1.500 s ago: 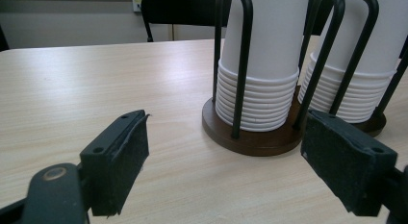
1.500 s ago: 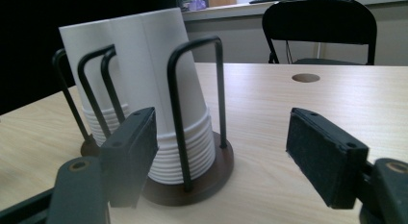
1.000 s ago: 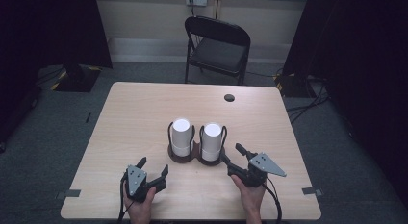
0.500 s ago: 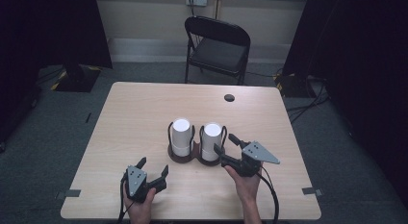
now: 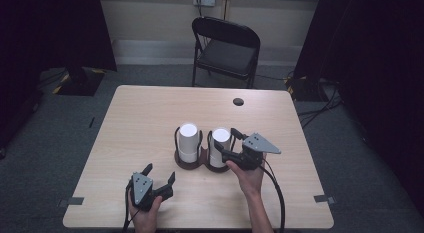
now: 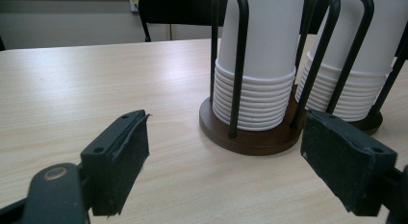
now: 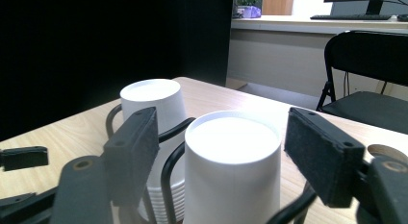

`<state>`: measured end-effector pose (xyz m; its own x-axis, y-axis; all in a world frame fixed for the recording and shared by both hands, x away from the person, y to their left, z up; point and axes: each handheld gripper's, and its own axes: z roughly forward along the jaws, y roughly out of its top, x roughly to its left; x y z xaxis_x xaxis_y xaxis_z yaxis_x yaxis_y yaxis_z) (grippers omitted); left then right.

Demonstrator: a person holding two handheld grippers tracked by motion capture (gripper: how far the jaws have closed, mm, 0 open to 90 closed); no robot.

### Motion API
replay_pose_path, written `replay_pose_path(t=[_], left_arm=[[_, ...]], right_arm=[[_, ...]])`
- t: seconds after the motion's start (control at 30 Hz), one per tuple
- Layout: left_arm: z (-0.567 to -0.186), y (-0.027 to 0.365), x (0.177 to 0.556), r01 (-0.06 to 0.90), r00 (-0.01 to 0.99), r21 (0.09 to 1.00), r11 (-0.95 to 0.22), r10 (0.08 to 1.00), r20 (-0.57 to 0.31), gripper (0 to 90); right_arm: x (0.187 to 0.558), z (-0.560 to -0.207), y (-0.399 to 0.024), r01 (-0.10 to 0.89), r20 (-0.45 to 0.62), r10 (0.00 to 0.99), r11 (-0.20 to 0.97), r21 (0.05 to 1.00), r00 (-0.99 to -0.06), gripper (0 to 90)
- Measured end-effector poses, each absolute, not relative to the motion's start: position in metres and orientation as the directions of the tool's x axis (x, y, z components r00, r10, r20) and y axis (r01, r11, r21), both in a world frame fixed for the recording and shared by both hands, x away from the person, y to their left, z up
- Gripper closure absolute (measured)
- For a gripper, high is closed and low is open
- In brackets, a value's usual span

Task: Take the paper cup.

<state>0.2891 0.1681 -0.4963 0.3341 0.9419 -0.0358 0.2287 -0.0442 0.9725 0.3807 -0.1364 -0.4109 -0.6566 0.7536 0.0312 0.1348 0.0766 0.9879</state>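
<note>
Pale wood-grain bench (image 5: pixel 150 123) on grey carpet, a black folding chair (image 5: pixel 226 48) behind it, dark curtains at both sides, a small round hole (image 5: pixel 238 101) near the far edge. Mid-bench, two stacks of white paper cups in dark wire holders: left stack (image 5: pixel 188 142), right stack (image 5: pixel 220 146). Right claw (image 5: pixel 227 144) straddling the top of the right stack, jaws just opened, pads apart from the cup. Left claw (image 5: pixel 160 175) spread wide, empty, near the front edge. Right gripper view: desk with keyboard (image 7: pixel 358 16) beyond. Left gripper view: cup rims stacked on brown bases (image 6: pixel 250 135).
</note>
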Motion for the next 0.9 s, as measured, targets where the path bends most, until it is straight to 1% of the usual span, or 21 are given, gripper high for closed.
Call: replay_pose_path(t=[0.13,0.63,0.9], left_arm=[[-0.496,0.169,0.289,0.229,0.332,0.973,-0.038,0.942,-0.042,17.1],[-0.496,0.169,0.288,0.223,0.329,0.974,-0.035,0.943,-0.041,17.0],[-0.496,0.169,0.288,0.222,0.333,0.974,-0.040,0.942,-0.037,17.1]], right_arm=[[0.388,-0.414,-0.132,0.144,0.036,0.759,0.076,0.987,-0.650,25.5],[0.403,-0.422,-0.126,0.172,0.031,0.759,0.107,0.979,-0.650,26.4],[0.406,-0.426,-0.123,0.184,0.019,0.758,0.133,0.974,-0.652,30.3]])
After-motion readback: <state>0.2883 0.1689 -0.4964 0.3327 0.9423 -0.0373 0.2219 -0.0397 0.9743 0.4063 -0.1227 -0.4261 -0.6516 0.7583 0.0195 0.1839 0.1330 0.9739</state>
